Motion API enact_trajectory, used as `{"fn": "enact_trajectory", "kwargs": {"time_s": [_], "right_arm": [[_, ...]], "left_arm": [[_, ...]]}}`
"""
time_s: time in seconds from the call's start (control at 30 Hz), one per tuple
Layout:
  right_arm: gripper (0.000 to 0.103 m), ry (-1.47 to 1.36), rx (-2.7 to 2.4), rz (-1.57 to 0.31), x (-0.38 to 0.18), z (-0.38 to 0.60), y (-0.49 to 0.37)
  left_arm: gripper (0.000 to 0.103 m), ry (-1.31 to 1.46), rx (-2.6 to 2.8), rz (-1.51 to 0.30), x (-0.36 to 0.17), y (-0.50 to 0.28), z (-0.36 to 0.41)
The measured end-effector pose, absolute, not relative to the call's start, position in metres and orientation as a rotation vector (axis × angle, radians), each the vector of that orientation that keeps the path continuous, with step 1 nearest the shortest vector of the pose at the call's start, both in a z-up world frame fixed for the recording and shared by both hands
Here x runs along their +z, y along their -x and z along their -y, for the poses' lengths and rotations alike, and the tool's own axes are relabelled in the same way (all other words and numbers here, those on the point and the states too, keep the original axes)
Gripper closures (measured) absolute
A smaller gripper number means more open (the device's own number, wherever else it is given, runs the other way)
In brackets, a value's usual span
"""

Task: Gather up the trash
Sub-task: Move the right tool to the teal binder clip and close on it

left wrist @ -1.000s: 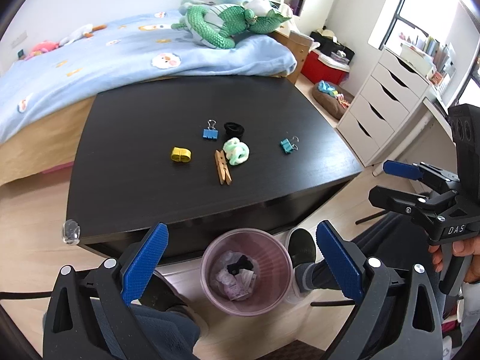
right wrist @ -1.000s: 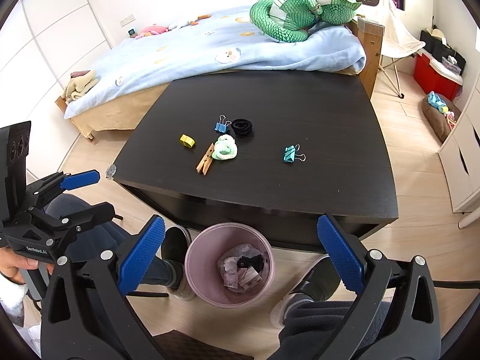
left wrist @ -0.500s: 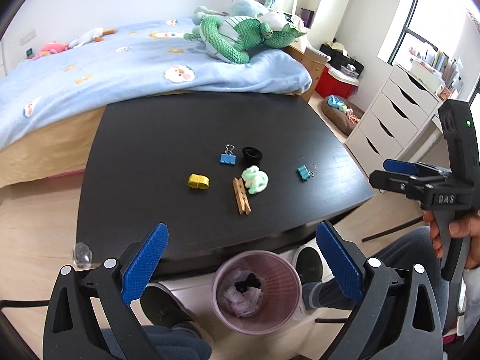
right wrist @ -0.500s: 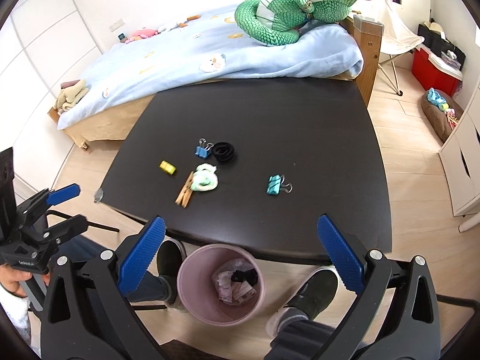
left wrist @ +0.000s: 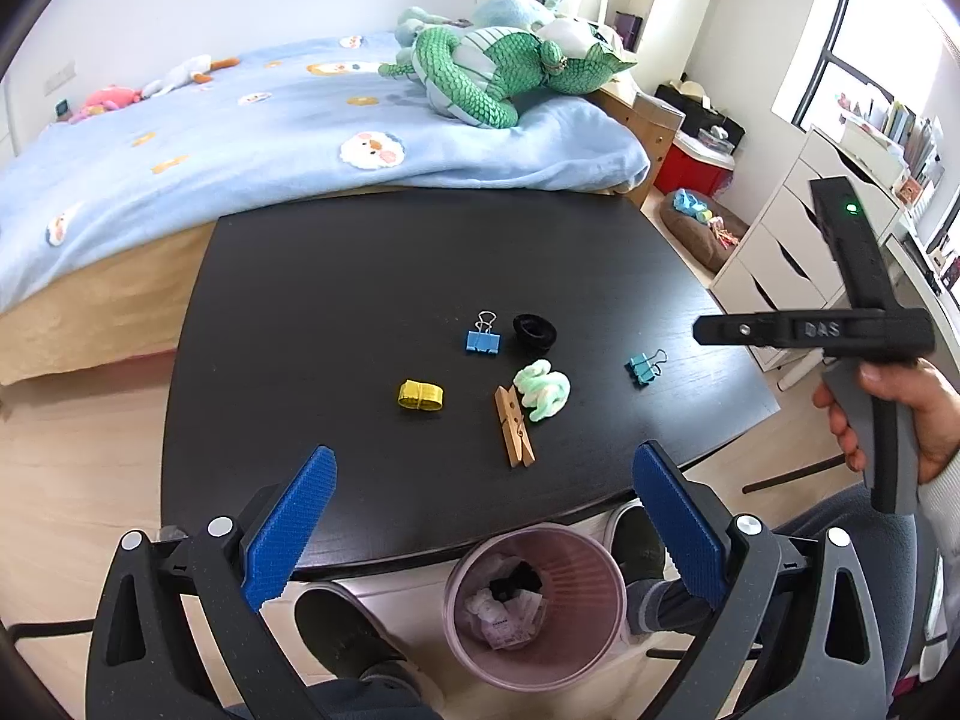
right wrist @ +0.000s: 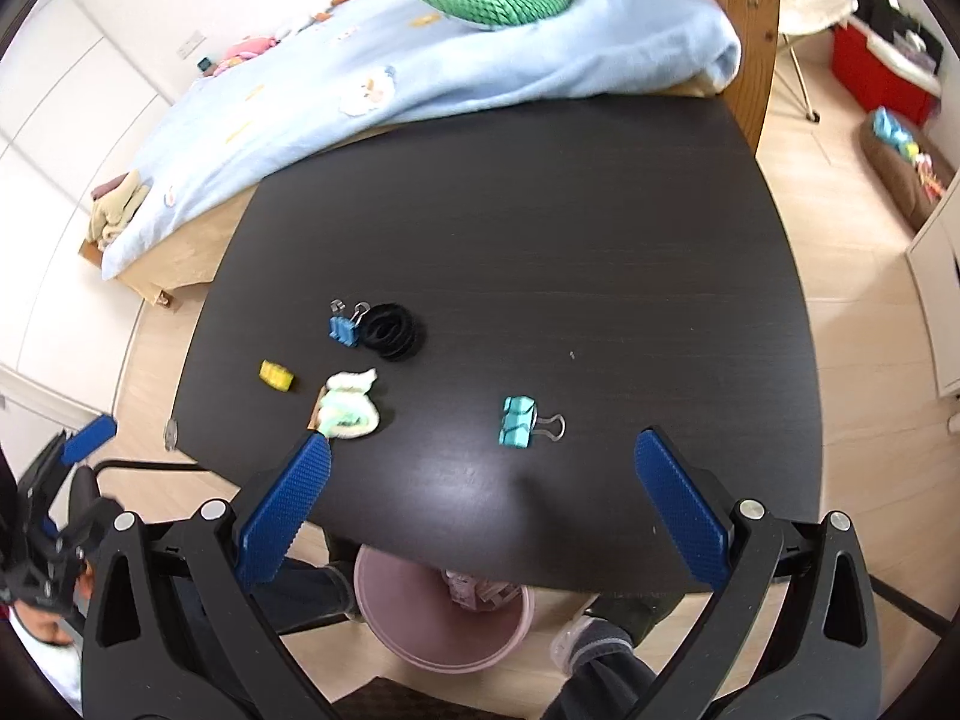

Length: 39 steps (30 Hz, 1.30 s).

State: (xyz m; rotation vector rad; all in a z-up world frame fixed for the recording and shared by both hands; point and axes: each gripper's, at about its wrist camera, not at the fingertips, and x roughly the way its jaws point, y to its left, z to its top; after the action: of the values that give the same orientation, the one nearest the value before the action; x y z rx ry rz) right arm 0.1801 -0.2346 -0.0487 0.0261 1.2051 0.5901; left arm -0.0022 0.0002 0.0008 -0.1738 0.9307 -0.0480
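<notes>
A crumpled pale green wad (left wrist: 543, 390) (right wrist: 350, 406) lies on the black table (left wrist: 360, 276) (right wrist: 570, 228) beside a wooden clothespin (left wrist: 513, 427). Around it are a yellow folded scrap (left wrist: 421, 395) (right wrist: 276, 375), a black ring (left wrist: 534, 331) (right wrist: 391, 330), a blue binder clip (left wrist: 482, 339) (right wrist: 343, 327) and a teal binder clip (left wrist: 642, 365) (right wrist: 519, 421). A pink bin (left wrist: 534, 603) (right wrist: 444, 624) with trash in it stands on the floor under the near edge. My left gripper (left wrist: 483, 525) is open over the near edge, empty. My right gripper (right wrist: 483, 516) is open above the table, nearest the teal clip.
A bed with a blue blanket (left wrist: 240, 138) and a green plush (left wrist: 498, 78) lies beyond the table. White drawers (left wrist: 798, 252) stand at the right. A person's hand (left wrist: 900, 414) holds the other gripper at the table's right edge; shoes and legs flank the bin.
Both grippers have risen and moved forward over the table; the bin has slid toward the bottom of both views. The right one has come much closer to the teal clip.
</notes>
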Motion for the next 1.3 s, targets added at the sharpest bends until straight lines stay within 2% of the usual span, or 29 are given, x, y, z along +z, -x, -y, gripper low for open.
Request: {"fn": "enact_trajectory", "kwargs": {"time_s": [0.27, 0.33, 0.4, 0.63, 0.8, 0.93, 1.1, 1.3], "right_arm": [[0.006, -0.072, 0.586, -1.304, -0.083, 0.232, -0.205], [0.021, -0.08, 0.59, -1.318, -0.088, 0.232, -0.208], [0.028, -0.086, 0.592, -1.335, -0.094, 0.231, -0.21], [0.063, -0.08, 0.606, -1.351, -0.102, 0.228, -0.211], [0.071, -0.067, 0.604, -1.358, -0.105, 0.227, -0.21], [0.09, -0.064, 0.601, -1.358, -0.107, 0.229, -0.21], [0.099, -0.057, 0.609, -1.344, -0.103, 0.229, -0.209], [0.102, -0.039, 0.62, -1.313, -0.092, 0.226, -0.203]], "left_arm": [[0.008, 0.187, -0.05, -0.949, -0.006, -0.003, -0.003], [0.008, 0.194, -0.05, -0.955, -0.008, -0.005, -0.004], [0.008, 0.198, -0.051, -0.959, -0.01, -0.006, -0.004], [0.008, 0.203, -0.057, -0.97, -0.014, -0.012, -0.004], [0.008, 0.208, -0.06, -0.977, -0.016, -0.015, -0.002], [0.008, 0.209, -0.063, -0.978, -0.017, -0.016, -0.002], [0.008, 0.209, -0.062, -0.977, -0.017, -0.017, -0.002], [0.008, 0.203, -0.062, -0.979, -0.018, -0.021, -0.003]]}}
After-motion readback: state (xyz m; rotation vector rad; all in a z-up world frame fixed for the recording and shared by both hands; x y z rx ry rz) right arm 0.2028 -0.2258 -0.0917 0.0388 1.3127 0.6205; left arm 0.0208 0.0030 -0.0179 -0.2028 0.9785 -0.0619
